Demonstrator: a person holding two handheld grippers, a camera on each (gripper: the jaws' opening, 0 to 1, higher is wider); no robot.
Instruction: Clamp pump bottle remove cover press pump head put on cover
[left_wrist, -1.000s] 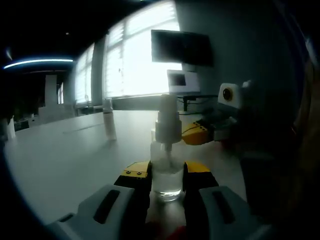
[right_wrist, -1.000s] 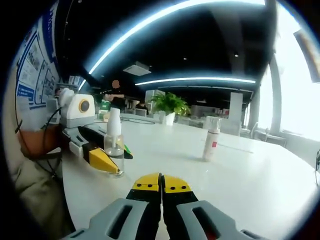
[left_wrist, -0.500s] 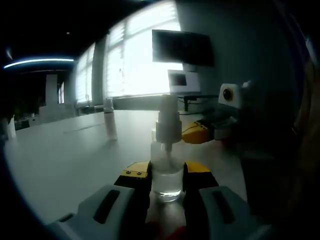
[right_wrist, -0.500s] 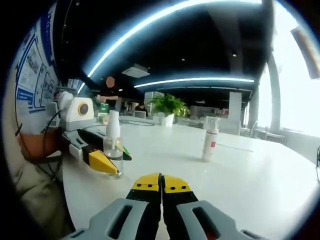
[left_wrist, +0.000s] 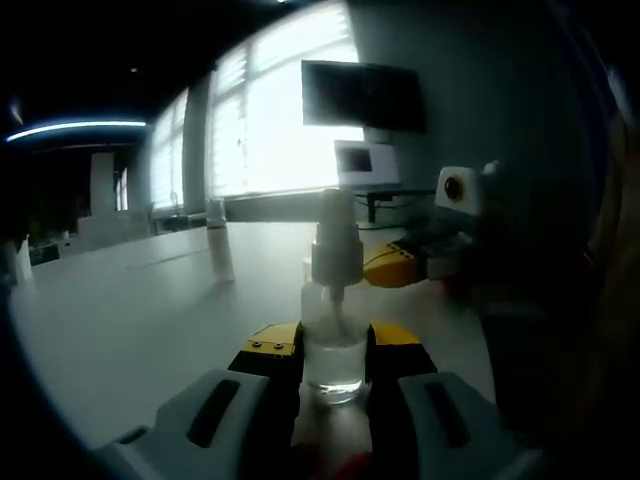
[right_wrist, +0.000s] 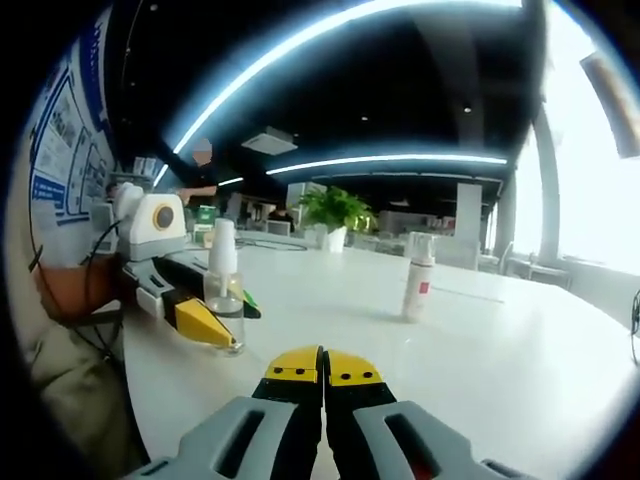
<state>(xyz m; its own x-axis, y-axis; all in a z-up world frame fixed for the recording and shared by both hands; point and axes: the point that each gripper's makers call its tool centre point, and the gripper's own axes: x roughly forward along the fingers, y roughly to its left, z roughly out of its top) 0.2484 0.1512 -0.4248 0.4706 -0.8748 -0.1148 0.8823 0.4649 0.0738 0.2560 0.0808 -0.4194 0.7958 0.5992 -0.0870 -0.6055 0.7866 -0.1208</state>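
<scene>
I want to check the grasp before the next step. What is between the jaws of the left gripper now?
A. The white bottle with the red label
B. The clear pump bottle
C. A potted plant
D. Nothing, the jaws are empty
B: in the left gripper view the left gripper has its yellow-tipped jaws closed on both sides of the clear pump bottle, which stands upright on the white table.

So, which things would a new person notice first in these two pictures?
First the clear pump bottle, upright on the white table and clamped between the left gripper jaws. Next the right gripper, shut on nothing, low over the table. Farther off stands a second white bottle.
</scene>
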